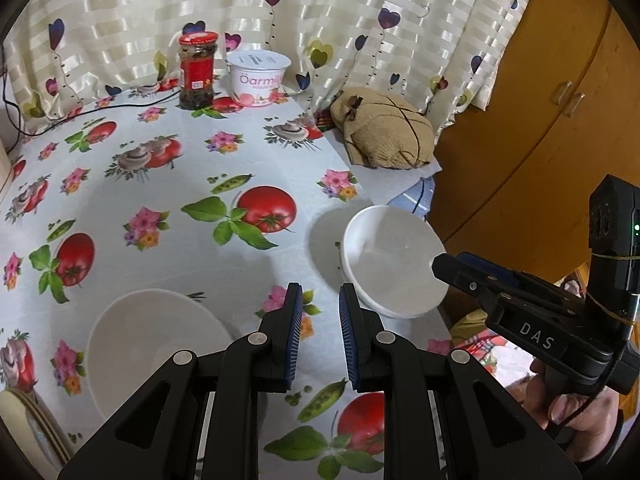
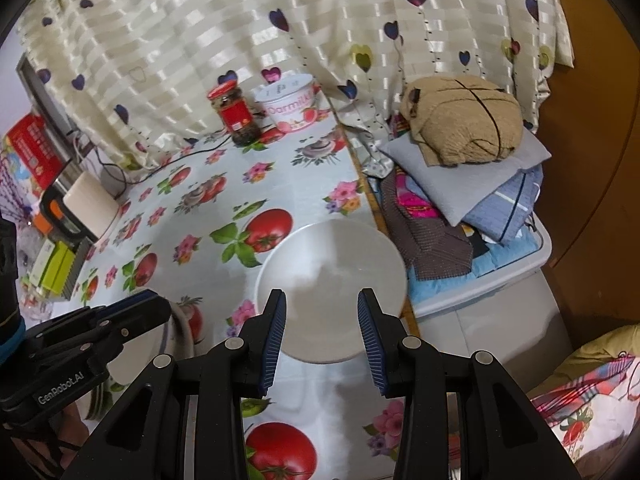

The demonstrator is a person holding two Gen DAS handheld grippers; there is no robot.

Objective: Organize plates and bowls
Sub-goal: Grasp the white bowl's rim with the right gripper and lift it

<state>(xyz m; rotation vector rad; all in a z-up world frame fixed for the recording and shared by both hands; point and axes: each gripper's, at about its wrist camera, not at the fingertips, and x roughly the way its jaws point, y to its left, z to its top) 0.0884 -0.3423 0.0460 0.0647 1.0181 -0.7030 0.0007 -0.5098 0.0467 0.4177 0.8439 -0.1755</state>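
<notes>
Two white bowls on the flowered worktop, both empty.
The right bowl (image 2: 332, 292) sits at the worktop's (image 1: 168, 208) right edge, the left bowl (image 1: 156, 344) nearer the left; left gripper (image 1: 320, 336) and right gripper (image 2: 322, 336) hover with fingers apart, holding nothing. One jar (image 1: 197, 70) and one yogurt tub (image 1: 259, 78) stand behind.

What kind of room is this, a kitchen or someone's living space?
Probably a lived-in home room, not a lab: a table under a vegetable-print cloth, a heart-patterned curtain, a food jar, and folded clothes beside the table.
</notes>
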